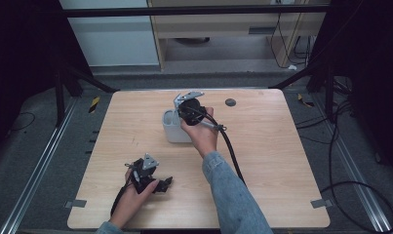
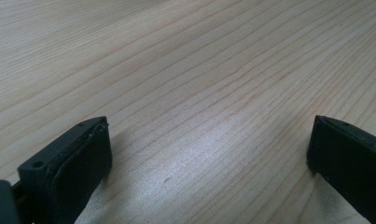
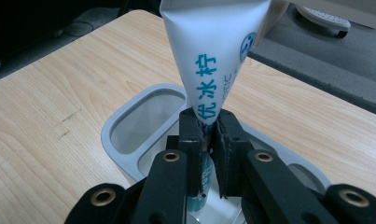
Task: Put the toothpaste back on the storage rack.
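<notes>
A white tube (image 3: 213, 51) with blue characters stands upright, its flat crimped end up and its lower end down in a light grey divided holder (image 3: 129, 156). My right gripper (image 3: 208, 133) is shut on the tube's narrow lower part, directly over the holder (image 1: 170, 130). In the high view this right gripper (image 1: 185, 113) hangs above the holder near the table's middle. My left gripper (image 1: 166, 184) rests low near the table's front left, open, with bare wood between its jaws (image 2: 209, 154).
The wooden table (image 1: 262, 161) has a small dark round disc (image 1: 230, 102) near its far edge. A black cable (image 1: 231, 151) trails from the right gripper across the table. Dark frame posts and floor cables surround the table.
</notes>
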Action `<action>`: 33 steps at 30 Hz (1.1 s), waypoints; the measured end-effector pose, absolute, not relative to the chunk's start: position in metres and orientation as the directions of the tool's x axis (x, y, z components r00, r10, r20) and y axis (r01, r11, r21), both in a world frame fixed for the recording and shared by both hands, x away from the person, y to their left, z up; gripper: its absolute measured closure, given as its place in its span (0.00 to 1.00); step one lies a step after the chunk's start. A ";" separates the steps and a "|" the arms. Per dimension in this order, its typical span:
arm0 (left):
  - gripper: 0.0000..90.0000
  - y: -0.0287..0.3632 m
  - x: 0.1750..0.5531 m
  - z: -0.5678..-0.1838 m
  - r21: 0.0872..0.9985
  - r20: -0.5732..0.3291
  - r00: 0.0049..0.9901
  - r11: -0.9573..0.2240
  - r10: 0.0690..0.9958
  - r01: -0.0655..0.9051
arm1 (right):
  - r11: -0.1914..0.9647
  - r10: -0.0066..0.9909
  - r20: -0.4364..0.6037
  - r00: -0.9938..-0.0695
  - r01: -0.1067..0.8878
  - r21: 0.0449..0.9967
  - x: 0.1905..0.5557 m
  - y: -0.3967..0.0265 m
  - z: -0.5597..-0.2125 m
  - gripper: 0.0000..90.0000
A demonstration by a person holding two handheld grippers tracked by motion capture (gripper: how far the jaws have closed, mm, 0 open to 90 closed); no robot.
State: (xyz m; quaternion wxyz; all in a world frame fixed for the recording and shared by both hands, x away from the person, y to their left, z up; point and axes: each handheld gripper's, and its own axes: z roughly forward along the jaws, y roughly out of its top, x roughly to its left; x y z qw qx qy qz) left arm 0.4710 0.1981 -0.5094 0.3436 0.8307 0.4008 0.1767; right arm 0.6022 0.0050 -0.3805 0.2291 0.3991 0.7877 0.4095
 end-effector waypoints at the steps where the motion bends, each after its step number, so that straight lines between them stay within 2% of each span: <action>1: 0.00 0.198 0.471 -0.509 0.712 0.018 0.616 -0.443 0.787 0.544 | 0.346 0.816 -0.034 -0.576 0.441 0.828 0.602 0.005 -0.381 0.91; 33: 0.00 0.198 0.471 -0.509 0.712 0.018 0.617 -0.443 0.787 0.544 | 0.356 0.819 -0.035 -0.573 0.459 0.814 0.609 0.012 -0.386 0.91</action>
